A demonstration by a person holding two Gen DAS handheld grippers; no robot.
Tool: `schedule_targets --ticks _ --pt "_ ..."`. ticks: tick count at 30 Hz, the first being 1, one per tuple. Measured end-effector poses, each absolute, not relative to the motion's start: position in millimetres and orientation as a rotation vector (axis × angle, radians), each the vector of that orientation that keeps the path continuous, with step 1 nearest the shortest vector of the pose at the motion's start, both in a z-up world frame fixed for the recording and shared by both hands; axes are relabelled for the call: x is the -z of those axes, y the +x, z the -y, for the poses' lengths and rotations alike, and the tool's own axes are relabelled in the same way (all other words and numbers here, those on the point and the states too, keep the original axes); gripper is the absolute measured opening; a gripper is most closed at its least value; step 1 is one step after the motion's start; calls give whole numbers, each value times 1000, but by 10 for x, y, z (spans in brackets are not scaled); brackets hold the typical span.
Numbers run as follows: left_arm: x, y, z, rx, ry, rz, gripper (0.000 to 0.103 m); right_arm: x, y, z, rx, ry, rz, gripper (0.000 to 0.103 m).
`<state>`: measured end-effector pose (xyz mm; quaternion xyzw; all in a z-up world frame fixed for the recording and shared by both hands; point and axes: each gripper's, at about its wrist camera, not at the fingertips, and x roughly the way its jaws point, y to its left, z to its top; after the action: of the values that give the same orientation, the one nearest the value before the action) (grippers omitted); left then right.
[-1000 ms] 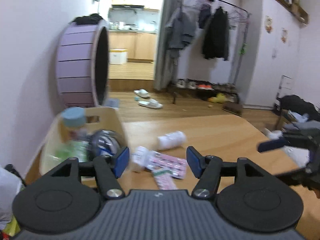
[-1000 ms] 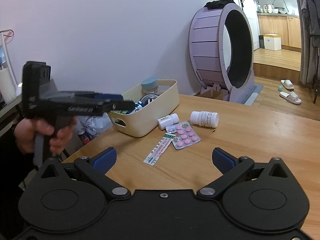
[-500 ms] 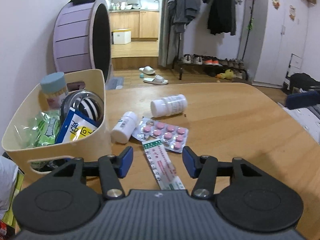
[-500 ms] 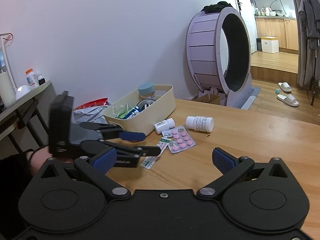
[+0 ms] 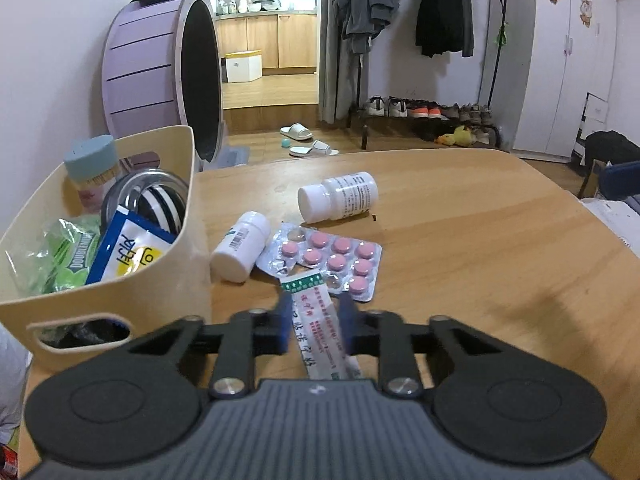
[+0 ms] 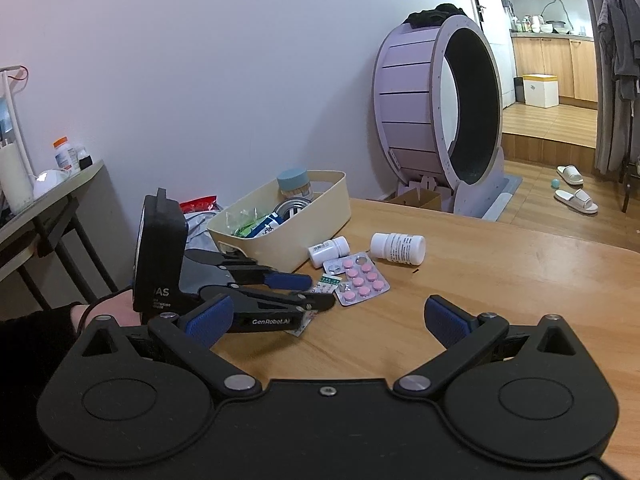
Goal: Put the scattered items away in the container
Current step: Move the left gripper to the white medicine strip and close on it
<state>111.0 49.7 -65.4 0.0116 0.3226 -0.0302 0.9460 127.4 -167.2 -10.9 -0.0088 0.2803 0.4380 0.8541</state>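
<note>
A cream bin [image 5: 120, 292] at the table's left holds a jar, a tin, green gum packets and a blue sachet. Beside it lie a small white bottle [image 5: 241, 246], a larger white bottle [image 5: 340, 196] and a blister pack of pink pills [image 5: 332, 258]. My left gripper [image 5: 316, 320] has closed its blue pads on a long paper sachet [image 5: 318, 320] lying on the table; it also shows in the right wrist view [image 6: 308, 292]. My right gripper [image 6: 328, 316] is open and empty, held above the table's near part.
The wooden table [image 5: 460, 248] stretches right and far of the items. A purple wheel [image 6: 436, 116] stands on the floor behind the bin. A side table [image 6: 44, 196] with bottles is at far left. A clothes rack [image 5: 420, 40] is across the room.
My left gripper has come down and forward over the paper sachet and its pads have closed from wide open onto it. My right gripper stays open and hardly moves.
</note>
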Motion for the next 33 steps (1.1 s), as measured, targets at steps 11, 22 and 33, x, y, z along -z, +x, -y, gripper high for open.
schedule_targets --ticks 11,22,33 --pt "580 1066 -531 75 -5 -635 0 107 1276 1686 -921 -15 -586 103" --pt "540 1140 -513 3 29 -652 18 103 1274 1702 -916 -16 -590 103" --pt "642 1181 -470 30 15 -662 32 90 1252 1694 -929 -24 -593 103"
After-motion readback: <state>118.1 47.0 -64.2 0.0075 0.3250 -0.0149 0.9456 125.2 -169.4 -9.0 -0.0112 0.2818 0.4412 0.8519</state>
